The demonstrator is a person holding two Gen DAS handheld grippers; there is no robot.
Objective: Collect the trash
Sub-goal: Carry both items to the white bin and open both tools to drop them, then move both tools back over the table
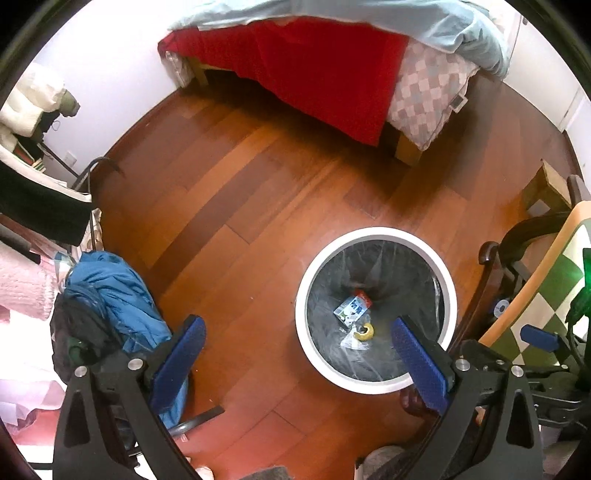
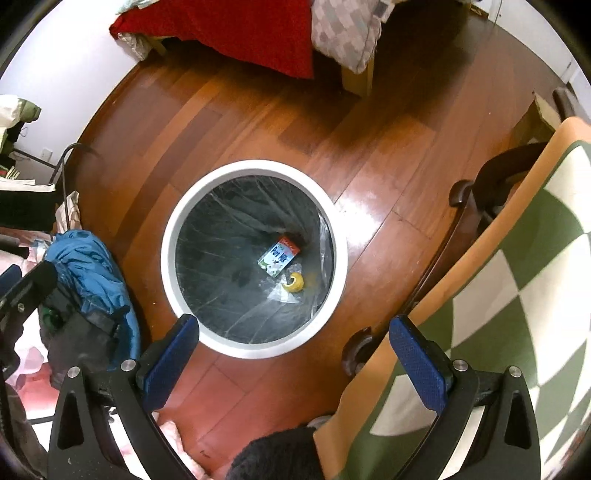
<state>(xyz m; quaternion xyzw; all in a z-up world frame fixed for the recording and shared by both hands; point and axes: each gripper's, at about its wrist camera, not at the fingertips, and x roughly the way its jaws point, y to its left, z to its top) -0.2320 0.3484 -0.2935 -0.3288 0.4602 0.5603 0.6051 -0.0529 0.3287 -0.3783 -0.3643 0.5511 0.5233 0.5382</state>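
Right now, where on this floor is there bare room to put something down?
The widest free patch is the wooden floor between the bin and the bed. A narrower bare strip runs between the bin and the blue clothes heap. It is crowded to the bin's right, where the checkered blanket and dark chair frame close in.
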